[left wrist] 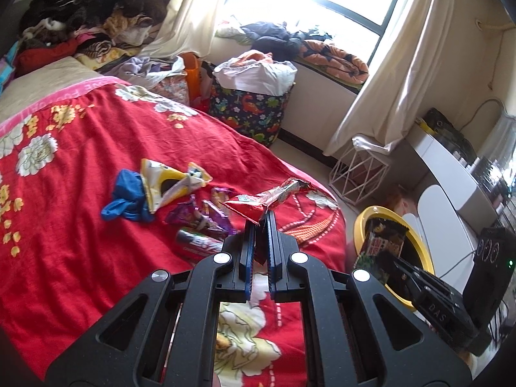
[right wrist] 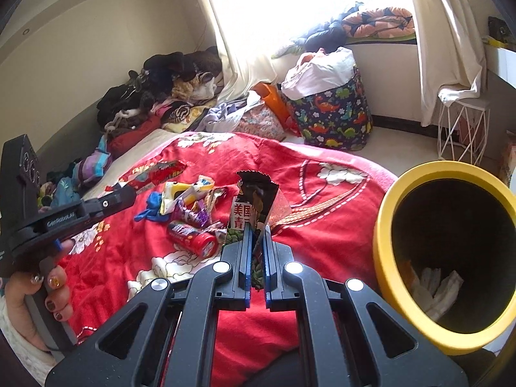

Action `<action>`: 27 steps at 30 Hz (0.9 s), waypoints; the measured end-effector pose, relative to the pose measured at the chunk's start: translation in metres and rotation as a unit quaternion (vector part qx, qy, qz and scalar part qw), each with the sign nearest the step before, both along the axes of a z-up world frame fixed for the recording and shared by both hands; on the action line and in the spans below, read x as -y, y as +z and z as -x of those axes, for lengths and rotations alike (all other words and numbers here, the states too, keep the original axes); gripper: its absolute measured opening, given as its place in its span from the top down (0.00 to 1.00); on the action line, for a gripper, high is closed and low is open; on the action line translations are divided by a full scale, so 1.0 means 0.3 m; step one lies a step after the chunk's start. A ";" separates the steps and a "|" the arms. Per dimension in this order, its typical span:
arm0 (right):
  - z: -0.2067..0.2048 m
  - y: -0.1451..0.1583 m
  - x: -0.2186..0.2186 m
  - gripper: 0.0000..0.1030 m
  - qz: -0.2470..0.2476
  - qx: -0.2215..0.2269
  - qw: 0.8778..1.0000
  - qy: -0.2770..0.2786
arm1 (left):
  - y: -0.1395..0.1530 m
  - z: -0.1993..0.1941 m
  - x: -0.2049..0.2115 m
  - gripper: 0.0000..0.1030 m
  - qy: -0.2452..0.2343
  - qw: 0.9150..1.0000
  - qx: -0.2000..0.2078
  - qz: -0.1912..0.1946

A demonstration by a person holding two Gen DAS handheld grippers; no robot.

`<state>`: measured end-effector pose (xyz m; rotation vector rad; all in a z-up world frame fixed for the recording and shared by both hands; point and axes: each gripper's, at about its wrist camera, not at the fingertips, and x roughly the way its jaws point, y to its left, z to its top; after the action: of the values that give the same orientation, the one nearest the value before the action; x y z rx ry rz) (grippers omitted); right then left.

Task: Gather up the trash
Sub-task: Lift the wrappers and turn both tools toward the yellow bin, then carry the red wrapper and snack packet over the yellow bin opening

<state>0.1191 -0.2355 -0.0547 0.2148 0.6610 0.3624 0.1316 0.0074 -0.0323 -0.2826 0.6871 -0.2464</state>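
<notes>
The left gripper pinches a red wrapper above the red blanket. More wrappers and a can lie at ten o'clock. The right gripper pinches a dark snack packet. The yellow bin, at three o'clock, holds what looks like crumpled paper.

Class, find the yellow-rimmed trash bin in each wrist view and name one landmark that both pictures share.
Left wrist view: the yellow-rimmed trash bin sits right of centre, beside the bed, partly hidden by the right gripper and its dark snack packet.
Right wrist view: the bin fills the right edge, its mouth open to the camera.
Shared landmark: the dinosaur-print basket.
</notes>
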 end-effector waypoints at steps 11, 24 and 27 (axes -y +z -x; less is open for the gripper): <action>-0.006 0.018 0.092 0.95 -0.001 0.014 0.999 -0.038 | 0.015 0.012 0.121 0.97 -0.041 0.999 0.007 -0.012; -0.005 0.018 0.221 0.95 -0.002 0.021 0.996 -0.084 | 0.023 0.032 0.229 0.97 -0.080 0.996 0.012 -0.024; 0.000 0.018 0.243 0.95 -0.001 0.023 0.995 -0.094 | 0.023 0.032 0.255 0.97 -0.087 0.996 0.012 -0.027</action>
<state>0.1192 -0.3083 -0.0494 0.2684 0.5890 0.1867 0.1221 -0.0692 -0.0253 -0.1676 0.6940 -0.3971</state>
